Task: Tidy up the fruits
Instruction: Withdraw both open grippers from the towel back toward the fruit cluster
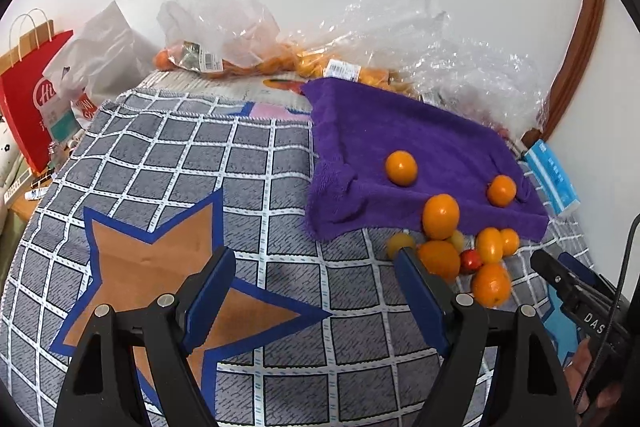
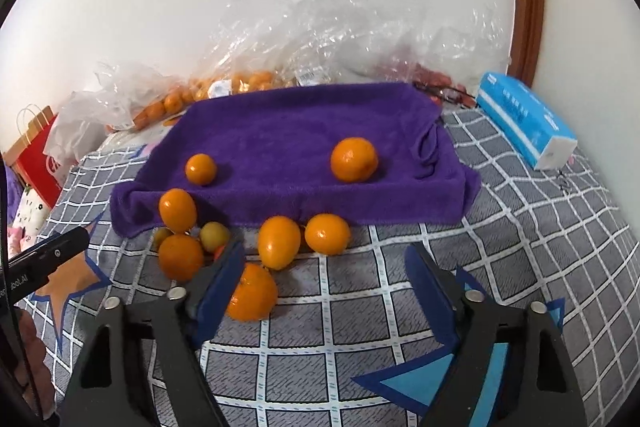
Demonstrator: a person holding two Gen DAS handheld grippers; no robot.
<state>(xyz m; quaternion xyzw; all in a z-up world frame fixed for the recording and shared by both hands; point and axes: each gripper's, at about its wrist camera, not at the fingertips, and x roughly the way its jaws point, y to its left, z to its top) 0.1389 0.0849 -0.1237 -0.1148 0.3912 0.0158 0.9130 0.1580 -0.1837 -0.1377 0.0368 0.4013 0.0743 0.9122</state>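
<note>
A purple towel (image 1: 400, 131) (image 2: 300, 139) lies on the checked cloth, with two oranges on it (image 2: 354, 159) (image 2: 201, 169). Along its near edge sits a cluster of several oranges (image 2: 279, 242) (image 1: 440, 217), small yellow-green fruits (image 2: 214, 235) and a small red fruit (image 1: 471, 261). My right gripper (image 2: 325, 259) is open just short of the cluster. One orange (image 2: 256, 295) lies against the outer side of its left finger, and nothing sits between the pads. My left gripper (image 1: 314, 255) is open over bare cloth left of the cluster, its right finger (image 1: 416, 279) close to the fruit.
Clear plastic bags (image 1: 224, 27) (image 2: 340, 23) holding more oranges lie along the wall behind the towel. A blue tissue pack (image 2: 524, 119) is at the right. A red paper bag (image 1: 28, 99) and a white bag (image 1: 104, 55) stand off the left edge.
</note>
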